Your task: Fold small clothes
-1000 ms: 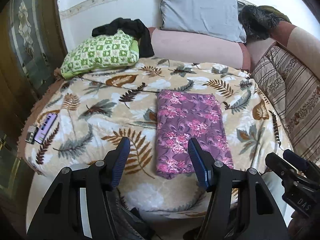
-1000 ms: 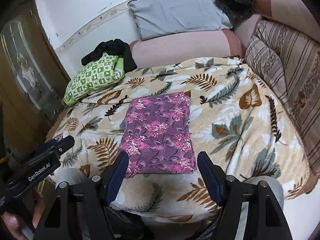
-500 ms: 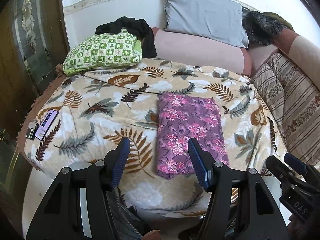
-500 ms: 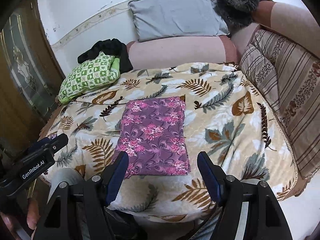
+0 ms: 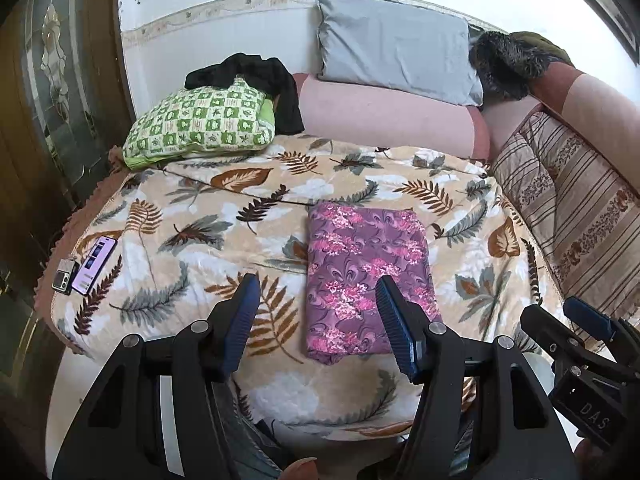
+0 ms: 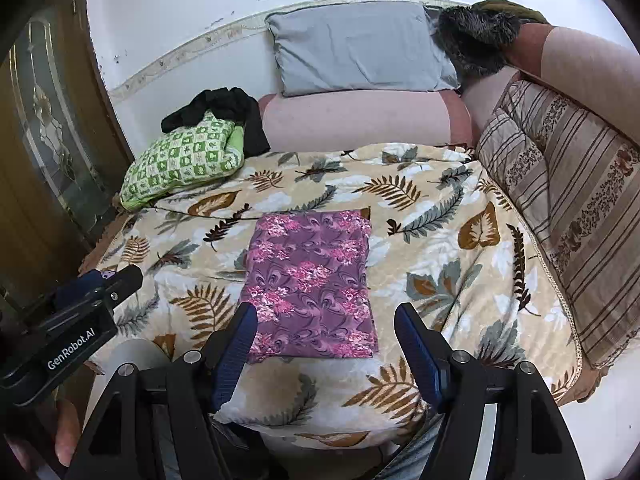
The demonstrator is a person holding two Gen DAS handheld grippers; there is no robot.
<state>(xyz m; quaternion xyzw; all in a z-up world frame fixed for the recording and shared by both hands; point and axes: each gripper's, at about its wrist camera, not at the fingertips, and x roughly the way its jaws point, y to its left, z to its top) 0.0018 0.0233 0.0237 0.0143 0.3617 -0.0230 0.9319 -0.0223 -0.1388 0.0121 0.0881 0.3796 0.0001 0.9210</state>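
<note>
A purple floral cloth (image 5: 366, 276) lies folded into a flat rectangle on the leaf-print blanket (image 5: 200, 240); it also shows in the right wrist view (image 6: 310, 286). My left gripper (image 5: 318, 304) is open and empty, held back above the near edge of the bed, short of the cloth. My right gripper (image 6: 326, 336) is open and empty too, held back over the cloth's near end without touching it. Each gripper shows at the edge of the other's view: the right one (image 5: 584, 332), the left one (image 6: 100, 288).
A green checked cushion (image 5: 200, 120) with a black garment (image 5: 256, 76) sits at the back left. A grey pillow (image 5: 392, 48) and striped cushions (image 5: 572, 200) line the back and right. Two phones (image 5: 86, 266) lie at the blanket's left edge. A wooden door (image 5: 52, 80) stands left.
Both grippers have drawn back and up from the bed, so the cloth looks smaller and farther away. The cloth has not moved. Both stay open.
</note>
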